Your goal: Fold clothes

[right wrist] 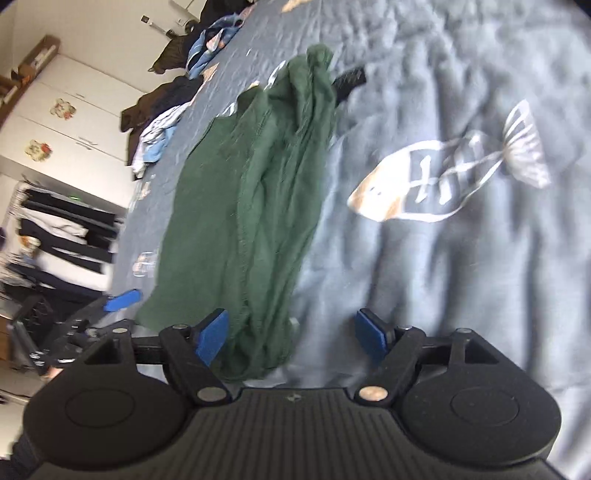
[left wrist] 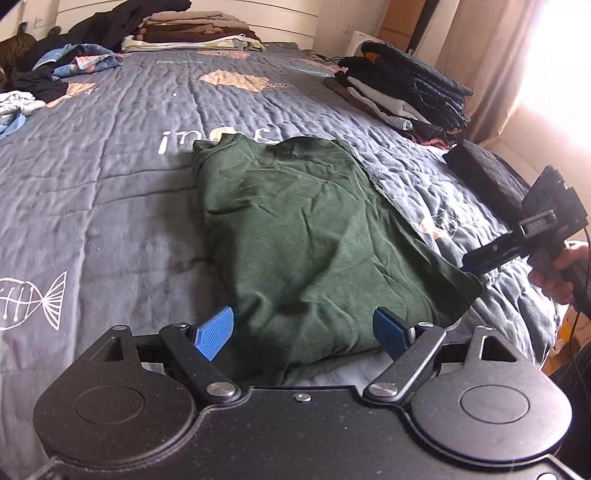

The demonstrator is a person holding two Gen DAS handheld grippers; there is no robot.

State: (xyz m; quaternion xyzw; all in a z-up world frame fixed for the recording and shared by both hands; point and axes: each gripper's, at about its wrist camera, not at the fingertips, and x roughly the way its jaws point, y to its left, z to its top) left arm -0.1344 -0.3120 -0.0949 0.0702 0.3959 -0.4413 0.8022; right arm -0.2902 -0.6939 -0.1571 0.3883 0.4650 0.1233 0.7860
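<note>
Daylight floods in past the curtain point(left wrist: 491, 66), blown out white there. Left wrist view is sharp; right wrist view is motion-blurred, worst on the bedspread point(right wrist: 461, 110). Fisheye bends edges, dark corners.

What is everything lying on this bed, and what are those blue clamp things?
green garment: one, dark green, partly folded, middle of the bed
quilt: one, grey-blue with fish prints, covering the bed
folded stacks: two, browns and creams at the far edge, darks and whites at the right
unfolded clothes: a loose heap, blue, white and black, far left
left gripper: one, black with blue pads, open over the garment's near edge
right gripper: one, same colours, open at the garment's corner
</note>
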